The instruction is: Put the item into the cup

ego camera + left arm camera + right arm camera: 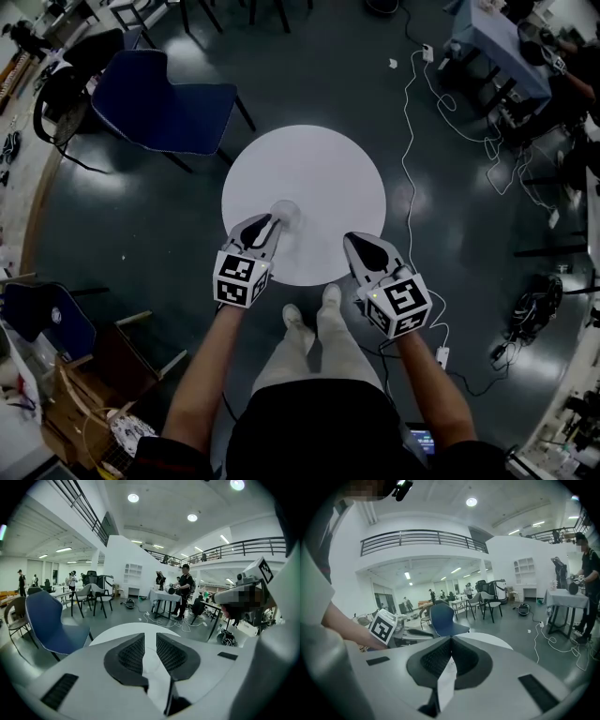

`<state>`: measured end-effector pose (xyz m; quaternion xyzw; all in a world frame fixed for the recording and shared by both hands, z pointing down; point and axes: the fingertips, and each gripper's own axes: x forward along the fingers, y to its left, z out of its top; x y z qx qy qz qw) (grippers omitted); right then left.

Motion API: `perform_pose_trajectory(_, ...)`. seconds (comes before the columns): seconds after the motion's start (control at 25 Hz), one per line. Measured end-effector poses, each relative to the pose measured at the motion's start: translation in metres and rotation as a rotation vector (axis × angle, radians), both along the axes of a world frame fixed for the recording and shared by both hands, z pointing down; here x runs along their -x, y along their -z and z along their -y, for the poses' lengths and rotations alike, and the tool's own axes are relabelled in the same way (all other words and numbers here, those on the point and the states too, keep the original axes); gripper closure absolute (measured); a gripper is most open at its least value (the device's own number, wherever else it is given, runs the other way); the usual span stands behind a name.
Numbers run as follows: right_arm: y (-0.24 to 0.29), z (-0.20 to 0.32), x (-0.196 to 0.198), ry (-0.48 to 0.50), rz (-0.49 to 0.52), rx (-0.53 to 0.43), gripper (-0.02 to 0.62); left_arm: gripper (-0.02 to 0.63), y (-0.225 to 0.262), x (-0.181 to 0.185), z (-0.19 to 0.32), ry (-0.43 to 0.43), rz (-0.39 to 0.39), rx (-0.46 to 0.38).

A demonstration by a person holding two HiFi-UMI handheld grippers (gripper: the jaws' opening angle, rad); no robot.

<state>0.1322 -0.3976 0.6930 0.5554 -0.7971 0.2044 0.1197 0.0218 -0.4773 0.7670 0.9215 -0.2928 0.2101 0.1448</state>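
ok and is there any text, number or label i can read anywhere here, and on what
None: no view shows a word or number that can be read.
left marker cube: black and white square pattern only, no letters.
right marker cube: the same, pattern only.
white item between the jaws of the right gripper: one tiny dark mark, too small to read.
clear cup: no print visible.

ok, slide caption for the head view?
Over a round white table, the left hand-held gripper grips a clear cup; the right hand-held gripper hangs shut alongside.
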Motion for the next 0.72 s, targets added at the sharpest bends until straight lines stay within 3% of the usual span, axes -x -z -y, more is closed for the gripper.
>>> perform_pose_trajectory(0.36,0.031,-0.005,0.021,0.050,-0.033,-0.033,0.578,0.589,0.058,0.040,-0.015,0.064,-0.058,-0.095)
perform_pose_trajectory(0.72,0.054,-0.014,0.052,0.078,-0.047,-0.065,0.578,0.589,0.103,0.066,-0.050,0.054,-0.133,-0.139)
